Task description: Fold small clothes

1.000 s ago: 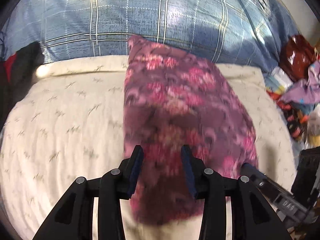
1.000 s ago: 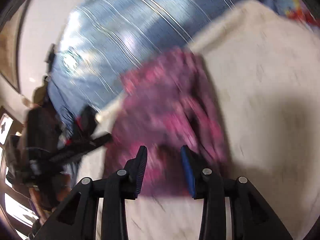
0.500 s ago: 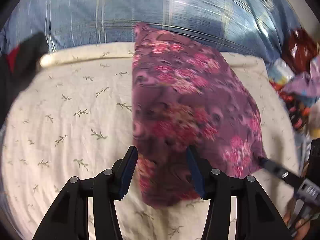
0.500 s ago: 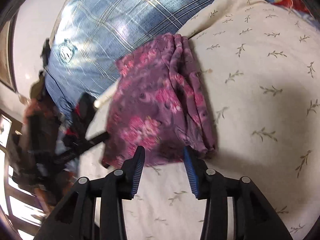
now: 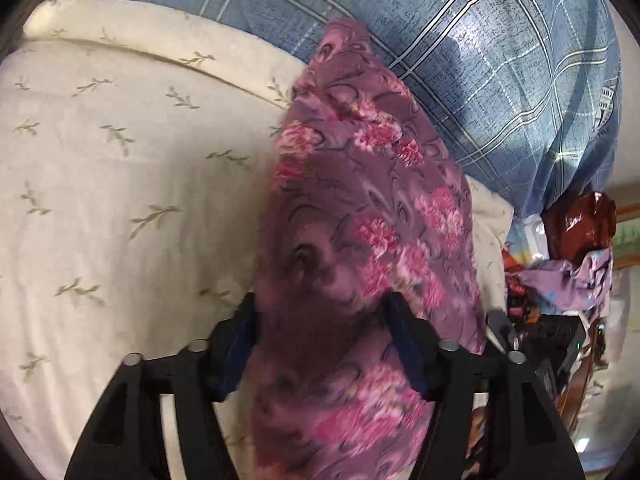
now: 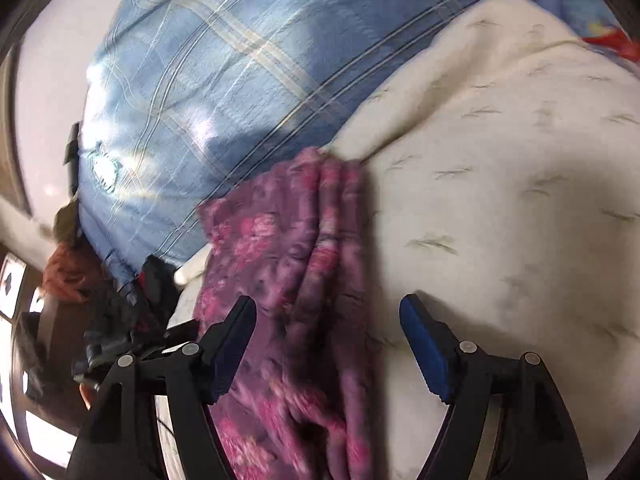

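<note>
A purple garment with pink flowers [image 5: 360, 216] lies folded lengthwise on the cream leaf-print bedsheet [image 5: 120, 184]. Its far end reaches the blue plaid quilt [image 5: 500, 92]. My left gripper [image 5: 320, 340] straddles the near part of the garment. Its jaws are opening, the cloth passes between the blue pads, and neither pad presses on it. In the right wrist view the same garment [image 6: 288, 248] shows stacked folds along its right edge. My right gripper [image 6: 328, 336] is opening over its near end, with cloth between the fingers and the right pad [image 6: 420, 340] over bare sheet.
A heap of mixed clothes [image 5: 560, 276] and a glossy dark red bag [image 5: 580, 224] sit off the bed's right side. Dark clothing [image 6: 152, 280] lies at the sheet's left end by the quilt [image 6: 224, 80]. The cream sheet [image 6: 500, 200] spreads wide to the right.
Both grippers' jaws have spread much wider. Each has moved in over the garment's near end, which now runs between the fingers. The left view has rolled, tilting the bed.
</note>
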`<state>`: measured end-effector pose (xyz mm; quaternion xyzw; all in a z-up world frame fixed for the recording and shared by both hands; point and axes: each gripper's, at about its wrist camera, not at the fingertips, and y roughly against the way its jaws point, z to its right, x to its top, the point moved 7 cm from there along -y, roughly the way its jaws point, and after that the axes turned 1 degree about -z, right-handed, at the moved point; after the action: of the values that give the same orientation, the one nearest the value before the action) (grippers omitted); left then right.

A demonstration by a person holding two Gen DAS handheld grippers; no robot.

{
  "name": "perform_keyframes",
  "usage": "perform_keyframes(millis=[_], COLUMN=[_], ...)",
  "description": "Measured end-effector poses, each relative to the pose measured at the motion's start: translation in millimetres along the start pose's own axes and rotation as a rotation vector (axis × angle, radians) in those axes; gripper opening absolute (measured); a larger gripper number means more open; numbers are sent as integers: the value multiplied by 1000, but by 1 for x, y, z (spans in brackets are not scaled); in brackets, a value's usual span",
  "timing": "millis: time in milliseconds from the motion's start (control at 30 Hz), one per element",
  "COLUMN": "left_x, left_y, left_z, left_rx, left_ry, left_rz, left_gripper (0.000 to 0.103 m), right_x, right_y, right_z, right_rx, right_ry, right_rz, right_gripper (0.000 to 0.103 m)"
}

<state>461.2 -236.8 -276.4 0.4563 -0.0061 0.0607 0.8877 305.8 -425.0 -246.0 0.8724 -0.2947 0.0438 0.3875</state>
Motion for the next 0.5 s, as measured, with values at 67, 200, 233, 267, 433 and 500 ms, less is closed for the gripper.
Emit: perform_keyframes(millis=[67,200,233,267,433,500], left_x=[0,-8,-11,-16,-48,-73], left_y=[-3,3,10,16,60,90], left_z=[4,7,8,11,14,3], left_rx=[-6,30,18,12,-22,-53], left_ry=[-9,-28,-37,-42,-62,-42], left_rz=[17,72,88,94,115,112], left_gripper=[74,33,28,27,26,26], right_x=[-6,-7,-7,-7,-21,-37], right_y=[-14,-19,-16,-10,15,29], right_z=[-17,-23,-23,-25,-60,-79], right_rx=[113,-85,-80,-84,-37,21], right_ry=[47,202,190,181,191,181], right_rz=[-76,-57,-49,-31,0,-5], right_gripper=[74,28,25,24,23,23])
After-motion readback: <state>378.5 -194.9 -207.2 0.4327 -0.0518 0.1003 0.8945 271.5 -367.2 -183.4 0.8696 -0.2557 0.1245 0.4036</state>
